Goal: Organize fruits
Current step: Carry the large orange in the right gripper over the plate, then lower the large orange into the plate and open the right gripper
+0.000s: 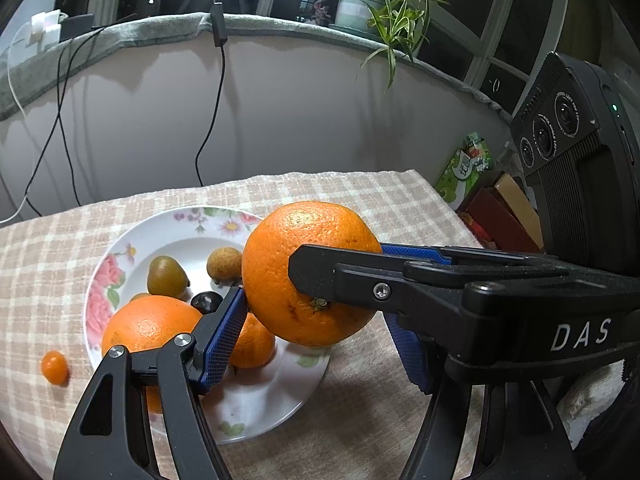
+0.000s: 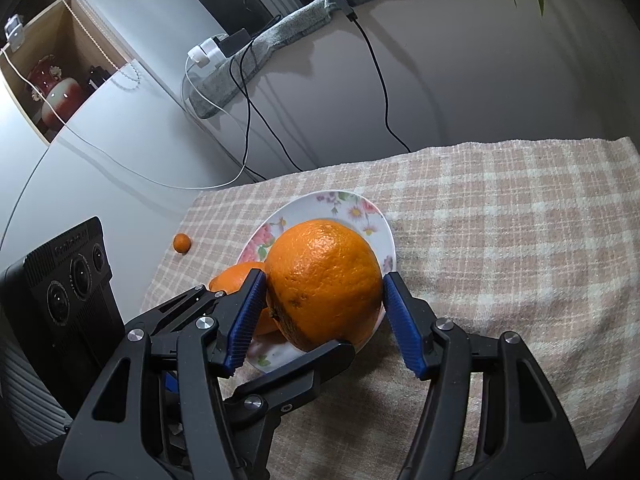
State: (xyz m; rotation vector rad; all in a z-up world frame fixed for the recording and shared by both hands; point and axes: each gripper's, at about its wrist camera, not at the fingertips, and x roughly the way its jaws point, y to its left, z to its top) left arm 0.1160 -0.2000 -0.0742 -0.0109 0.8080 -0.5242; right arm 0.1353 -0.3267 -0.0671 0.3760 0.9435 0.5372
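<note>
A large orange (image 1: 304,248) (image 2: 324,276) hangs just above the near rim of a white floral plate (image 1: 280,384) (image 2: 340,200). Both grippers are shut on it. My left gripper (image 1: 316,308) pinches its left and right sides with blue pads (image 1: 220,340). My right gripper (image 2: 325,280) clamps it crosswise; in the left wrist view one of its black fingers (image 1: 340,280) crosses the fruit's front. On the plate lie two oranges (image 1: 152,328), a greenish fruit (image 1: 166,276), a tan one (image 1: 224,264) and a dark one (image 1: 206,302). A kumquat (image 1: 54,366) (image 2: 182,243) sits on the cloth left of the plate.
A checked beige cloth (image 2: 500,240) covers the table, which ends at a pale wall with black cables (image 1: 212,120) hanging down it. Boxes (image 1: 500,216) stand off the table's right end. A potted plant (image 1: 372,4) is on the sill above.
</note>
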